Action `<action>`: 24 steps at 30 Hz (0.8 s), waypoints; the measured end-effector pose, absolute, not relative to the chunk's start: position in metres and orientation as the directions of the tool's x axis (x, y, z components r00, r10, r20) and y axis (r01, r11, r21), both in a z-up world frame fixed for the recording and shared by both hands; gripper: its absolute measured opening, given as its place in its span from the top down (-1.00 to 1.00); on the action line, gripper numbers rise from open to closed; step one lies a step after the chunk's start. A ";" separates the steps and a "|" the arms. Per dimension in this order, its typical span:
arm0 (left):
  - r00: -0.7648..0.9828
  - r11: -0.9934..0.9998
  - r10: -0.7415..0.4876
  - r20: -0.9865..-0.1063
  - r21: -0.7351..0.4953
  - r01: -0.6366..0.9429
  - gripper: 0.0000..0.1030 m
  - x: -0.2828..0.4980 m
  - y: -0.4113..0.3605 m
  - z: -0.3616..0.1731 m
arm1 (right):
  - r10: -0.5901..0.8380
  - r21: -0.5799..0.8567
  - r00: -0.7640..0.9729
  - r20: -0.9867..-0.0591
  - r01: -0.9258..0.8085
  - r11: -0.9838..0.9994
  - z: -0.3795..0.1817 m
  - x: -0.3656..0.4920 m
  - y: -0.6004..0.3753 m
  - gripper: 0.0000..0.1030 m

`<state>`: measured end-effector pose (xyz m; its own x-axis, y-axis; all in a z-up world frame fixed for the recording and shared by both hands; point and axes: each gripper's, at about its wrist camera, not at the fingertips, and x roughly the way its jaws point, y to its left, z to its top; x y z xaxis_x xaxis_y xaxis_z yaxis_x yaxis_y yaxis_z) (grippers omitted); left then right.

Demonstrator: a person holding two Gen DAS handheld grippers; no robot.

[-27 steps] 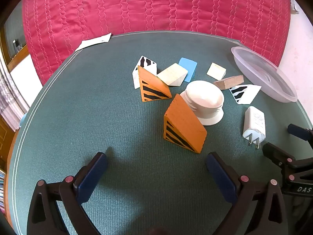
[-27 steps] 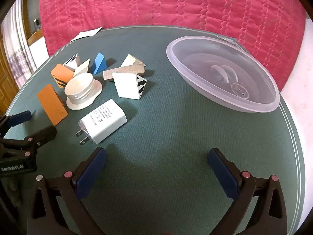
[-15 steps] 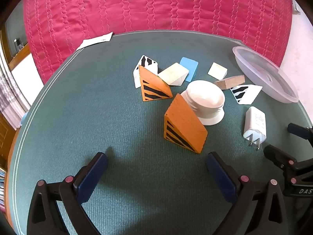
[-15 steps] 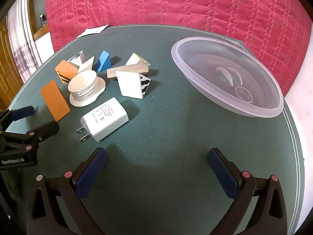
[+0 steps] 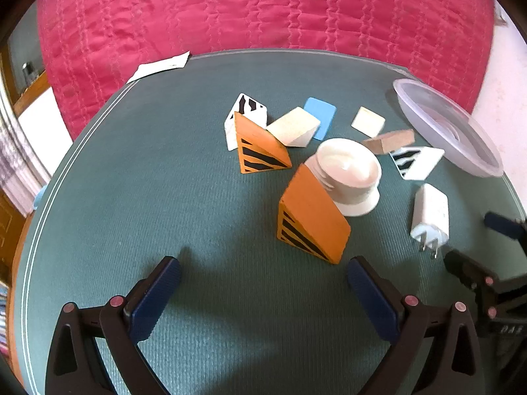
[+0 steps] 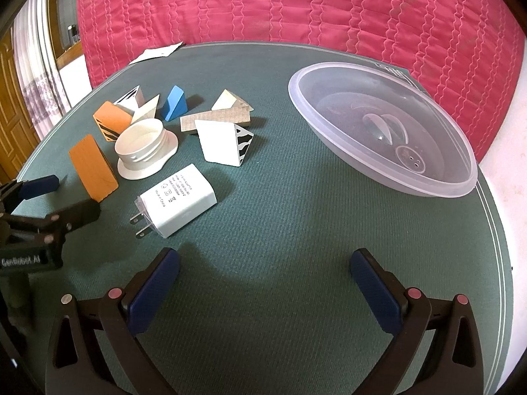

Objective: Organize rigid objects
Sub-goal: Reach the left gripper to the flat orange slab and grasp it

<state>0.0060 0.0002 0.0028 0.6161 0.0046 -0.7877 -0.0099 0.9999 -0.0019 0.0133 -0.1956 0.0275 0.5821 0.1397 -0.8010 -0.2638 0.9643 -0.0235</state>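
The left gripper [image 5: 263, 275] points down at a slant toward the green textured mat [image 5: 164, 197], and the right gripper [image 6: 265, 268] has the same slanted pose beside it. On both, the 2 blue-padded fingers stand spread as wide as they go, and nothing is between them; they touch no object, and only bare mat lies in each gap. Just ahead of the left gripper, near its right finger [image 5: 369, 293], stands the nearer orange wedge block with black stripes [image 5: 313, 217], which leans against the white round plastic cap with a flange [image 5: 352, 177]. Behind it is a second orange striped wedge [image 5: 260, 148], then a white block with zebra pattern [image 5: 245, 112], a cream wooden wedge [image 5: 294, 126], a blue wedge [image 5: 321, 115], a small cream block [image 5: 368, 121] and a brown wooden bar [image 5: 390, 140]. Another white wedge with a zebra face [image 6: 224, 143] lies to the right of the cap. The white wall charger with 2 metal prongs [image 6: 178, 199] lies flat just ahead of the right gripper's left finger [image 6: 153, 291]. The clear plastic oval bowl [image 6: 382, 125] sits empty at the far right of the mat, well apart from the blocks. A white paper slip [image 5: 161, 65] rests at the far edge. Behind the mat there is a quilted crimson cover [image 6: 296, 6], and at the left a wooden door [image 6: 13, 105] and a pale curtain [image 6: 42, 75].
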 end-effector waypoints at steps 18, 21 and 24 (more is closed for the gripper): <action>0.586 0.982 0.091 -0.805 -0.026 -0.189 -0.99 0.037 0.001 0.009 | 0.141 -0.022 0.583 -0.800 -0.263 0.964 0.027 0.013 -0.196 -1.00; 0.585 0.983 0.110 -0.804 -0.001 -0.186 -0.99 0.030 0.004 0.012 | 0.142 -0.021 0.583 -0.800 -0.263 0.964 0.028 0.012 -0.195 -1.00; 0.580 0.983 0.118 -0.806 0.012 -0.183 -0.99 0.023 0.009 0.012 | 0.142 -0.021 0.584 -0.799 -0.263 0.964 0.027 0.012 -0.196 -1.00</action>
<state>0.0226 0.0087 0.0123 0.5796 0.1176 -0.8064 -0.1831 0.9830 0.0118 0.0118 -0.1961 0.0272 0.5836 0.1421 -0.7995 -0.2634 0.9645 -0.0209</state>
